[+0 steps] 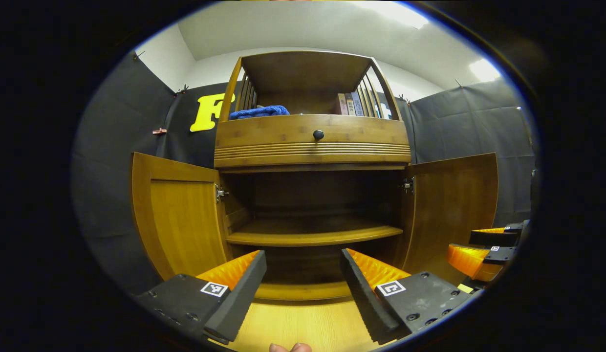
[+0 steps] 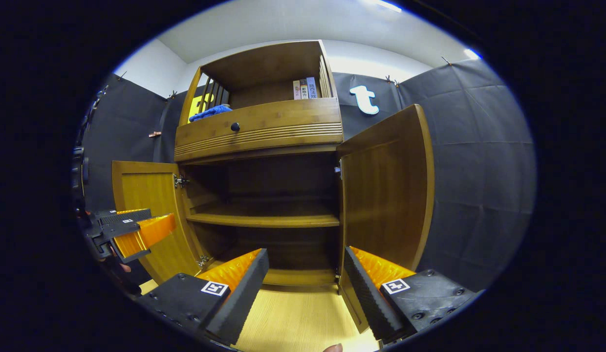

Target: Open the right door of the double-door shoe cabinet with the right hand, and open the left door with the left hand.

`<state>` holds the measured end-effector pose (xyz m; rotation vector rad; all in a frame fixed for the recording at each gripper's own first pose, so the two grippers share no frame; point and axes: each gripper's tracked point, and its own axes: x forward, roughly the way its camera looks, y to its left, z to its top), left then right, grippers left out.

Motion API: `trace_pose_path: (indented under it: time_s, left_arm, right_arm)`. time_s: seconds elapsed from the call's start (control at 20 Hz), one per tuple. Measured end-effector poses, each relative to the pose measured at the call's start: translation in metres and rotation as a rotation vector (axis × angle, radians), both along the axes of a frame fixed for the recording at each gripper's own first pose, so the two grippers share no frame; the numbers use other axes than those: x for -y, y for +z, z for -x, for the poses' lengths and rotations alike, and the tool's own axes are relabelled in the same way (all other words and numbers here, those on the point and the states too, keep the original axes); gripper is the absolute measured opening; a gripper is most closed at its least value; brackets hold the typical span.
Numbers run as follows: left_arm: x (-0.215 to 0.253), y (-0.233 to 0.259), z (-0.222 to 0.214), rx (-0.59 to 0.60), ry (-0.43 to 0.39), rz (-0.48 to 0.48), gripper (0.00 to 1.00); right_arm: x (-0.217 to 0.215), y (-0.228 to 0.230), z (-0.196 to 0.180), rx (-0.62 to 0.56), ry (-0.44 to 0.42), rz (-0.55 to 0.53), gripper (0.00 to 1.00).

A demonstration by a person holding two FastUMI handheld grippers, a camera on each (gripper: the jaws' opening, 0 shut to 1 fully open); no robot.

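The wooden shoe cabinet [image 1: 313, 142] stands ahead with both lower doors swung wide. Its left door [image 1: 178, 215] and right door [image 1: 452, 205] hang outward, baring a dark interior with one shelf [image 1: 313, 234]. My left gripper [image 1: 303, 266] is open in front of the opening, holding nothing. In the right gripper view the same left door [image 2: 151, 215] and right door [image 2: 386, 186] stand wide, and my right gripper [image 2: 305, 266] is open too, close beside the right door's lower edge. Each view catches the other gripper off to the side, the right one [image 1: 484, 252] and the left one [image 2: 132, 230].
A drawer with a dark knob [image 1: 318, 134] sits above the doors. The open top shelf holds a blue cloth [image 1: 259, 112] and a few books [image 1: 352, 104]. The floor [image 1: 303, 322] is light wood. Black cloth walls close in on both sides.
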<state>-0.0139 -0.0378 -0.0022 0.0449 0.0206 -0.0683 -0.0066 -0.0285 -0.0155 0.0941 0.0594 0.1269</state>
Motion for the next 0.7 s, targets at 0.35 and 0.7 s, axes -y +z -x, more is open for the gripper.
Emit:
trace_pose_path:
  time_s: [0.35,0.7]
  left_arm:
    - [-0.0022,-0.0016,-0.0004,-0.004,-0.004,-0.002,0.94]
    - [-0.0051,-0.0005,0.0025,0.0,-0.001,0.002,0.95]
  right_arm:
    - [-0.0023,-0.0009,-0.0017,-0.002,0.0,0.005,0.98]
    - [-0.0025,-0.0008,0.0018,-0.004,0.001,0.008,0.98]
